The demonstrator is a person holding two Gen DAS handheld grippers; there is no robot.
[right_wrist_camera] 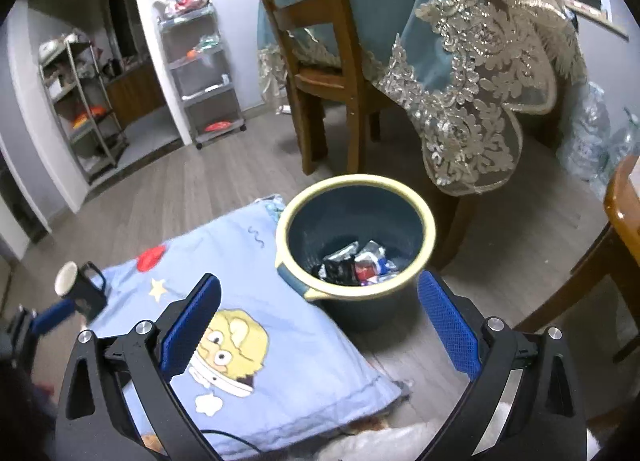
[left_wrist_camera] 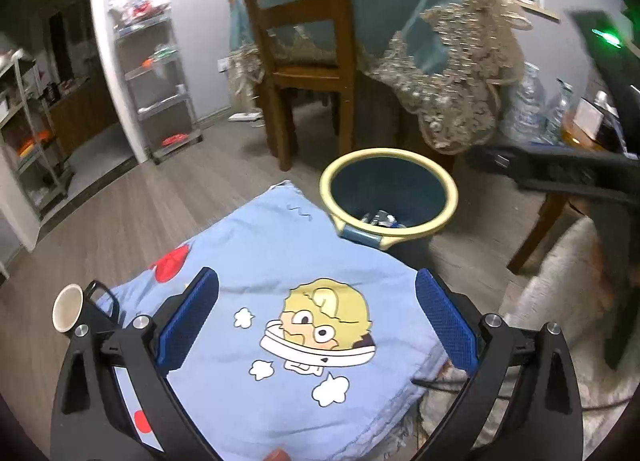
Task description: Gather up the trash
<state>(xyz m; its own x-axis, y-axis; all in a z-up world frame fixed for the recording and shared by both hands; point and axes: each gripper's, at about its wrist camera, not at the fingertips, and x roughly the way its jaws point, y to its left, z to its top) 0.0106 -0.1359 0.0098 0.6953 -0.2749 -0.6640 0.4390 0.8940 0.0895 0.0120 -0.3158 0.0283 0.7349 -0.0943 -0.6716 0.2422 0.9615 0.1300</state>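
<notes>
right tongs (right_wrist_camera: 318, 325) wide open, empty | left tongs (left_wrist_camera: 316, 317) wide, empty | wrappers (right_wrist_camera: 356, 263) plain only right view

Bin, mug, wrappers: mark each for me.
bin (right_wrist_camera: 430, 235): right wrist view, cream rim.
mug (right_wrist_camera: 90, 293): right wrist view, dark side wall.
wrappers (right_wrist_camera: 356, 263): right wrist view, pile at bin bottom.

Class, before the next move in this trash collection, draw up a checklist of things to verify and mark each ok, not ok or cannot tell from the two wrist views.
1. Right hand-held gripper open and empty: ok.
2. Left hand-held gripper open, nothing between its pads: ok.
3. Bin upright on the floor, mouth unobstructed: ok.
4. Trash wrappers lying inside the bin: ok.
5. Cartoon-print cloth free of trash: ok on the visible part.
6. Mug at the cloth's left edge, trash or not: cannot tell.
</notes>
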